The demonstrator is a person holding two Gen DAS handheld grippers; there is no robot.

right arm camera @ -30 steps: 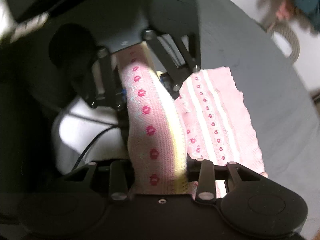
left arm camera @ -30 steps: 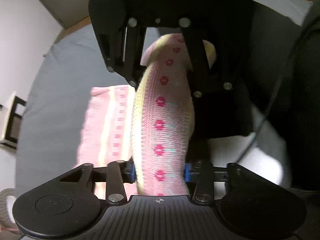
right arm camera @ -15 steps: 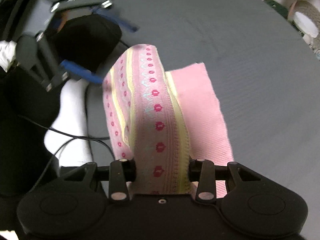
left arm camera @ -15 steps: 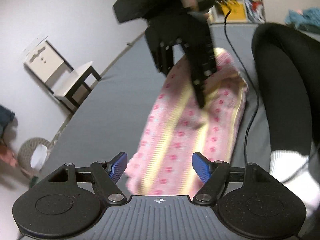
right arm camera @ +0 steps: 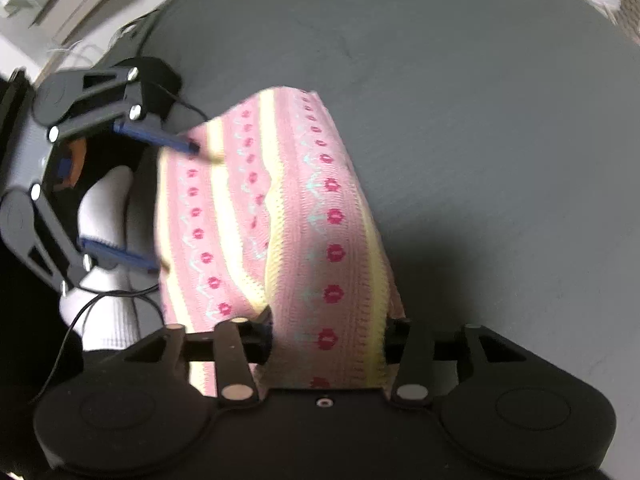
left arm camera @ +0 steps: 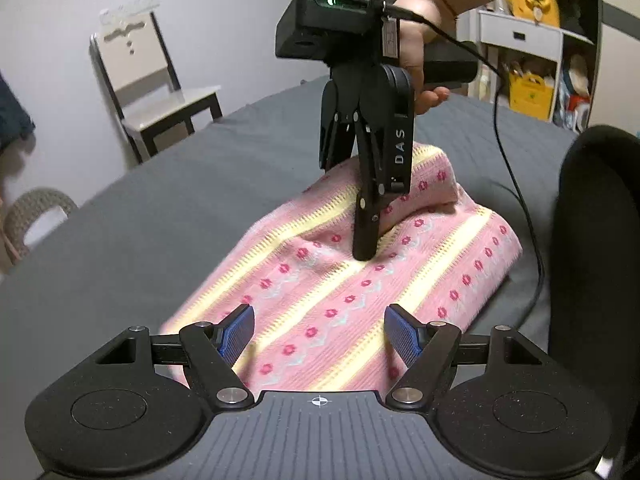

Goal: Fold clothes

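A pink knitted garment (left arm camera: 360, 292) with yellow stripes and red flowers lies folded on the grey bed (left arm camera: 160, 216). My left gripper (left arm camera: 320, 332) hovers open at the garment's near end, blue pads (left arm camera: 236, 332) apart, nothing between them. A hand holds my right gripper (left arm camera: 364, 240) point-down on the middle of the garment. In the right wrist view, my right gripper (right arm camera: 328, 332) is shut on a raised fold of the garment (right arm camera: 332, 220). The open left gripper (right arm camera: 174, 208) shows at the garment's far left edge there.
A person's black-clad leg (left arm camera: 592, 240) and white sock (right arm camera: 108, 208) rest on the bed beside the garment, with a black cable (left arm camera: 516, 184) trailing past. A small chair (left arm camera: 160, 92), a woven basket (left arm camera: 36, 216) and shelves (left arm camera: 532, 60) stand off the bed.
My left gripper let go of the garment, opened and drew back. The garment dropped from being held up between both grippers onto the bed. My right gripper kept its hold.
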